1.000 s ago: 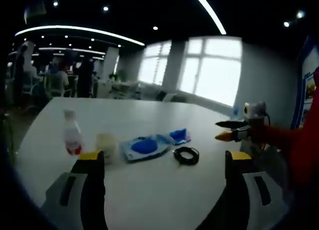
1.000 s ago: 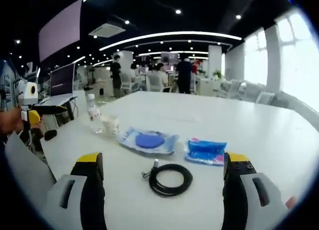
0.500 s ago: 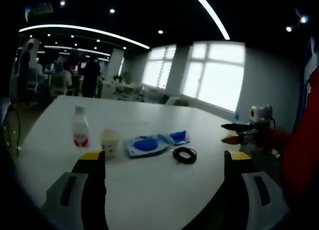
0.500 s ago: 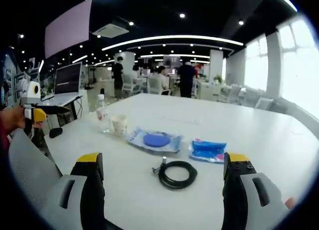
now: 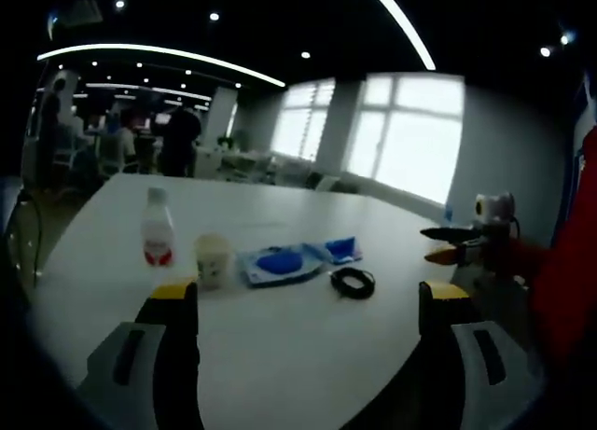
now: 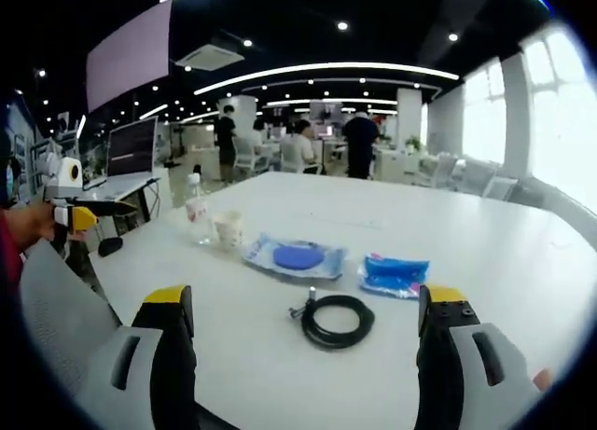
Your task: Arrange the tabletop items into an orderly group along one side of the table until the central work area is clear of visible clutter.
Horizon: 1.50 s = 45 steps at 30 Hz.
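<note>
Nothing is gathered yet: both my grippers, left (image 5: 298, 304) and right (image 6: 300, 309), gape wide and empty, with the bottle (image 6: 197, 210), cup (image 6: 229, 230), two blue packets (image 6: 297, 258) and coiled cable (image 6: 338, 319) scattered well ahead of my jaws.

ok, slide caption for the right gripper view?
Open right gripper faces white table holding bottle, cup, two blue packets, coiled cable.

Opposite table (image 5: 308, 346) ends, facing inward, seemingly sharing cable (image 6: 338, 320)
</note>
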Motion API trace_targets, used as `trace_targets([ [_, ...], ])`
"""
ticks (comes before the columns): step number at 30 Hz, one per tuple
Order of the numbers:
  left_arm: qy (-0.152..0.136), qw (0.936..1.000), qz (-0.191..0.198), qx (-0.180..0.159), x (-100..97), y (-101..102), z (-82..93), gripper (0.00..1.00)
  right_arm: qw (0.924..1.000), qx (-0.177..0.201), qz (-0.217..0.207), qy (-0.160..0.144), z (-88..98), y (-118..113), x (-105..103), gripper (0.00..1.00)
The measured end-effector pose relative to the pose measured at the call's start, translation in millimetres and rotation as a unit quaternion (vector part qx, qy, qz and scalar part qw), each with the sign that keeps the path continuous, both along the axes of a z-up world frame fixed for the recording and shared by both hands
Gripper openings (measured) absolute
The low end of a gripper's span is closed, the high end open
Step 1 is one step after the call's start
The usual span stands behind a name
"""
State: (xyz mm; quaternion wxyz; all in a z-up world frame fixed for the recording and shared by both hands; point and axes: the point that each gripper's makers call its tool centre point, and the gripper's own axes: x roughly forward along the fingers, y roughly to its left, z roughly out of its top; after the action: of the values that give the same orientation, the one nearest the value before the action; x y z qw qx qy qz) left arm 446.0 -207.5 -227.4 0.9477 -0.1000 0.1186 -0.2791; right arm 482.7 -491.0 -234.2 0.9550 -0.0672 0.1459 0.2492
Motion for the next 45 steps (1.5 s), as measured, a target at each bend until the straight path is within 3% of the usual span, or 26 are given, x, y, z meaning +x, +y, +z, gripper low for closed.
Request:
trace_targets([
  [14,0.0,0.9998,0.017,-0.009,12.2,2.9,3.1,0.94,0.9999,-0.014,-0.009,-0.001,-2.7,-6.0,15.5,1.0],
  [20,0.002,0.9999,0.01,-0.008,12.4,-7.5,3.2,0.94,0.9999,-0.011,-0.011,0.004,-5.9,-6.4,15.0,1.0],
  [45,0.014,0.9997,0.019,-0.009,12.4,-2.7,-2.9,0.94,0.9997,-0.007,-0.015,0.016,-13.1,-8.3,16.2,1.0],
])
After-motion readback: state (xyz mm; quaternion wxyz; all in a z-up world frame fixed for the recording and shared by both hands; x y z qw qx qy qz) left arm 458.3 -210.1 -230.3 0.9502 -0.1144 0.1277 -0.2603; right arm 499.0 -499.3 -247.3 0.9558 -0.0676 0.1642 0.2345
